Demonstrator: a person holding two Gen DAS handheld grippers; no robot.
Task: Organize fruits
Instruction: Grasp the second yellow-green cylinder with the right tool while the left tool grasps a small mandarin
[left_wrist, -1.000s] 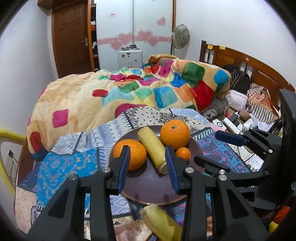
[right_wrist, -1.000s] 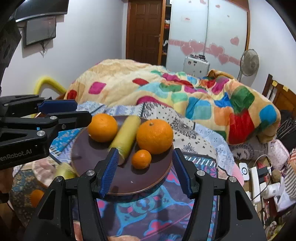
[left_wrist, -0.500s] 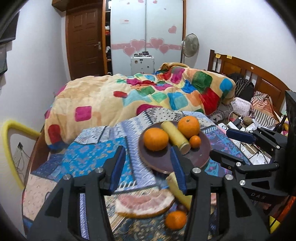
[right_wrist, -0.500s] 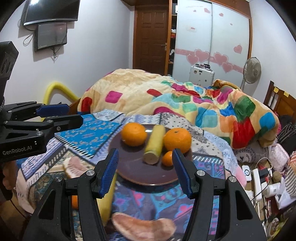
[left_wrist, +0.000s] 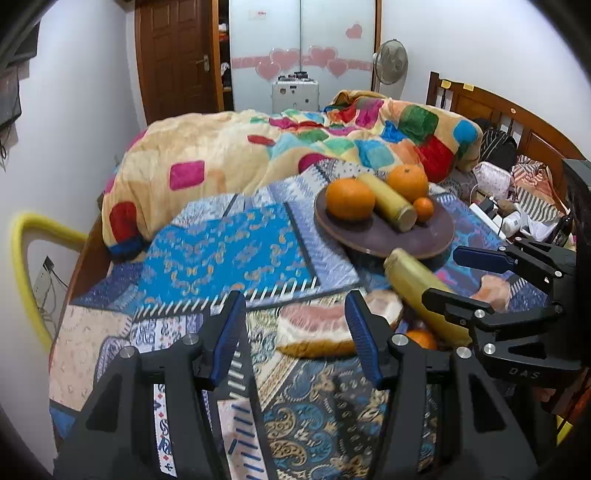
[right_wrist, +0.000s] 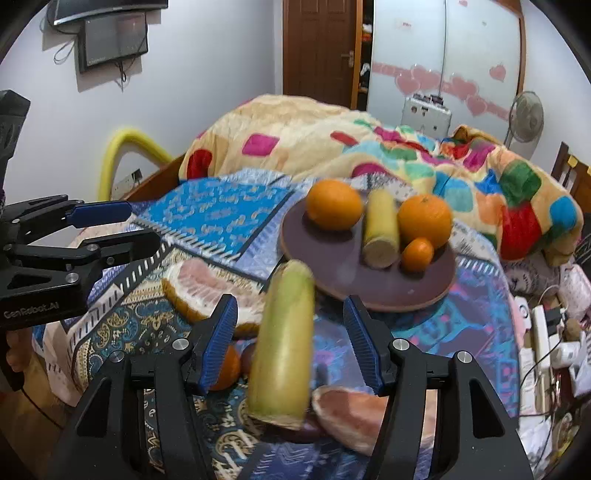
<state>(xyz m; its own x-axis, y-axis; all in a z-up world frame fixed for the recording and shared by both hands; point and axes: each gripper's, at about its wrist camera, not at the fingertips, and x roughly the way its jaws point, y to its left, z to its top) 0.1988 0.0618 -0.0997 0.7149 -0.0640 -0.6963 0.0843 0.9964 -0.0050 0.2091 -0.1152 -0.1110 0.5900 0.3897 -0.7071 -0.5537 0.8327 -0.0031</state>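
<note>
The brown plate (right_wrist: 369, 291) is where the fruit goes; it holds 2 big oranges, 1 small one and a banana piece. In front of the plate lies a long banana (right_wrist: 282, 343), between the right gripper (right_wrist: 291, 345) fingers, spread apart, not touching. The left gripper (left_wrist: 295, 334) has just been opening, empty, over a pomelo slice (left_wrist: 317, 330). A small orange (right_wrist: 223, 369) hides behind 1 finger.
</note>
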